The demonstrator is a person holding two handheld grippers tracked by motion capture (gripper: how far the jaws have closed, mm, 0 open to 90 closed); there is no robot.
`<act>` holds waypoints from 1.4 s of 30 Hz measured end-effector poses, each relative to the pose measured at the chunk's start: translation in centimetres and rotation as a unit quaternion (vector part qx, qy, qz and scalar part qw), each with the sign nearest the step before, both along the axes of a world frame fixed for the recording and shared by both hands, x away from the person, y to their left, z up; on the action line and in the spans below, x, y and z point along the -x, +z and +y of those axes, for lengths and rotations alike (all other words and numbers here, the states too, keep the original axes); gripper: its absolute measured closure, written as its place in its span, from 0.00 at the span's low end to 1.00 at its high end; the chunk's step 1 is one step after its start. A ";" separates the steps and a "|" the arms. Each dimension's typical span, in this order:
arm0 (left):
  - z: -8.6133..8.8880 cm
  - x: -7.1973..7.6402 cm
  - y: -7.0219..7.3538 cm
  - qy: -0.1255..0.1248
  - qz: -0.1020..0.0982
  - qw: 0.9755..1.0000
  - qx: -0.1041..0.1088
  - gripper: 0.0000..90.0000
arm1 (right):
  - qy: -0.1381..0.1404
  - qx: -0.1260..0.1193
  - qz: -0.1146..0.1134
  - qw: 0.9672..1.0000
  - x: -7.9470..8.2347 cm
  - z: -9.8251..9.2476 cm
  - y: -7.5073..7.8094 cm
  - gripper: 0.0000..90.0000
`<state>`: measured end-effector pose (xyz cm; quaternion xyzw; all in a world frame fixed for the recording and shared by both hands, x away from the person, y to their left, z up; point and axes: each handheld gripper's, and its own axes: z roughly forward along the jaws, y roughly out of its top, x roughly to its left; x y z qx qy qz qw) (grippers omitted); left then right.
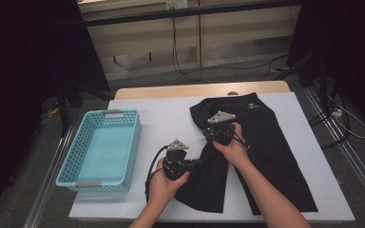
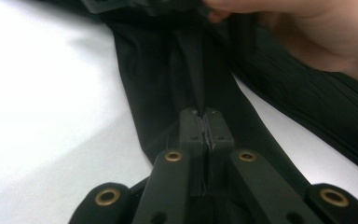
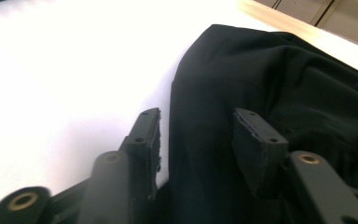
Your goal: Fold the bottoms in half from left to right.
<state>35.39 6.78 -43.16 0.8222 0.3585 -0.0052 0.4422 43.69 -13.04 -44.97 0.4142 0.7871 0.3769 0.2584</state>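
The black shorts [image 1: 261, 142] lie right of centre on the tabletop [image 1: 171, 123], soft and limp. The left gripper [image 2: 206, 128] pinches a hem fold; the right gripper [image 3: 200, 135] stands open over cloth.

No words, numbers or signs can be read anywhere. The black garment [image 1: 261, 142] bears one small white mark [image 1: 251, 106] near its top edge, toward the far right corner of the table [image 1: 161, 118], but in the high view it is too small to tell whether it is a logo or lettering.
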 end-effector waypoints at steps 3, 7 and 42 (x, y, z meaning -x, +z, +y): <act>0.1 0.1 0.0 0.000 0.000 1.000 0.000 0.98 | -0.001 0.009 0.006 1.000 -1.0 0.9 -0.4 0.63; -0.1 0.3 -0.1 -0.001 -0.001 1.000 0.000 0.98 | 0.011 0.040 0.013 0.999 -1.6 1.6 -1.2 0.72; -4.9 -2.9 7.2 -0.030 -0.115 0.992 0.030 0.24 | -0.160 -0.070 -0.008 0.985 1.0 -17.9 9.6 0.42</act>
